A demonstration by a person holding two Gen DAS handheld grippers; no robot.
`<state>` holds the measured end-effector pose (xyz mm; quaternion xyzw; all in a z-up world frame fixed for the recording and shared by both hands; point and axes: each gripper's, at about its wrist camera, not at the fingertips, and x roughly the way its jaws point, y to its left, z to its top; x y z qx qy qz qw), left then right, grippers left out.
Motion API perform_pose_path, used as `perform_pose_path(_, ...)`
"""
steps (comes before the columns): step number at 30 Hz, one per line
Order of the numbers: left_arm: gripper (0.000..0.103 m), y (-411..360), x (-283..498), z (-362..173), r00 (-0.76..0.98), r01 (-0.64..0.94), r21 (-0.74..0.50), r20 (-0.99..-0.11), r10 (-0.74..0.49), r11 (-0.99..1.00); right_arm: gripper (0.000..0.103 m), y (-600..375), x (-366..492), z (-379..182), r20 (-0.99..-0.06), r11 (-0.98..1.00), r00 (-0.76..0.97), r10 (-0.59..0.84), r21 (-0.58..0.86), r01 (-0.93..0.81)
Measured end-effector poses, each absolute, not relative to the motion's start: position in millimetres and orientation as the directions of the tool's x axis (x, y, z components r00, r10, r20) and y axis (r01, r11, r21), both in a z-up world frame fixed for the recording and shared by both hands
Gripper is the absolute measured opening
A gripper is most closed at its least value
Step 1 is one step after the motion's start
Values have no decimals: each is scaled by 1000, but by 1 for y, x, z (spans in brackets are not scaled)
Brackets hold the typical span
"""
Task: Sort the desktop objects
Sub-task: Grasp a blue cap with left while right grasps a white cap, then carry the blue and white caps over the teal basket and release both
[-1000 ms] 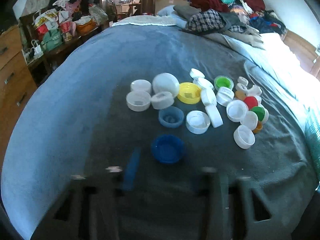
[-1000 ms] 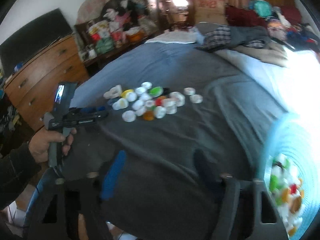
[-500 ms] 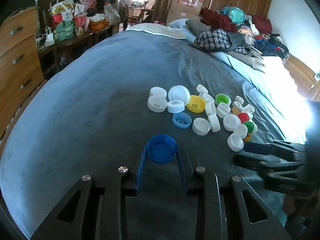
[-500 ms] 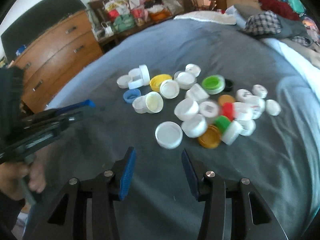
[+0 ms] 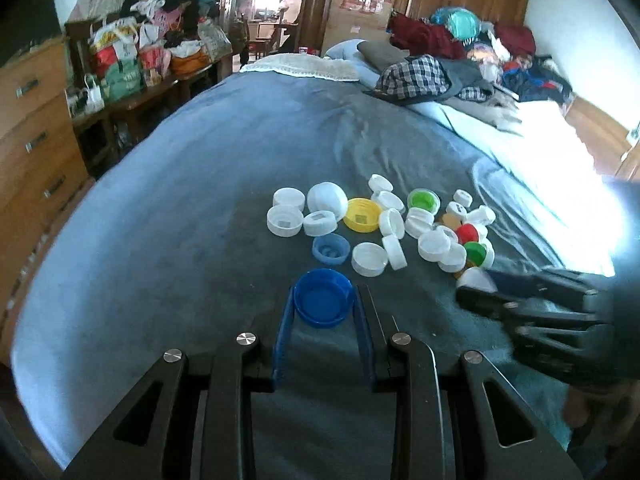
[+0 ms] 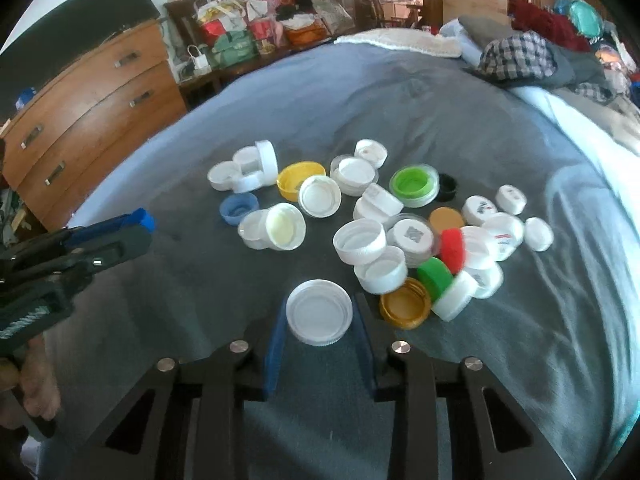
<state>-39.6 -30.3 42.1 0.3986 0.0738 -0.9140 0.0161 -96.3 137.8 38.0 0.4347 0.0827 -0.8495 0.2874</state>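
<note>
Blue cap (image 5: pixel 323 298), one, clamped in my left gripper (image 5: pixel 323 300); my right gripper (image 6: pixel 319 312) brackets one white cap (image 6: pixel 319 312), contact unclear. One yellow cap (image 5: pixel 362 215) beyond.

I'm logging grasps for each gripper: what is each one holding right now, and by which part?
Left gripper: dark blue cap, pinched across its rim. Right gripper: white cap sits between its fingers, but contact cannot be told.

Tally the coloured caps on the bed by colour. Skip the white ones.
Blue: 2, dark blue cap and light blue cap
Yellow: 1, yellow cap
Green: 2, light green cap and dark green cap
Red: 1, red cap
Orange: 2, near orange cap and far orange cap
Black: 1, black cap
Total: 9
</note>
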Motion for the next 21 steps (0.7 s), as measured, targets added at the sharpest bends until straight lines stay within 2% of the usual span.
perform_pose_path(6,25,12,-35,65,-691,42,-35,-723,-4,-999,34,173,-59,89,-730,-835,-527,-434,107,540)
perform_pose_path(15,25,84,-31,92,-701,-56,1,-712,39,-998,34,246,-21,149,-659,-882,-639,-395,78,465)
perform_pose_path(21,25,136,-31,104,-698,-138,24,-711,80,-990,34,297,-3,170,-627,-916,-697,-348,68,396)
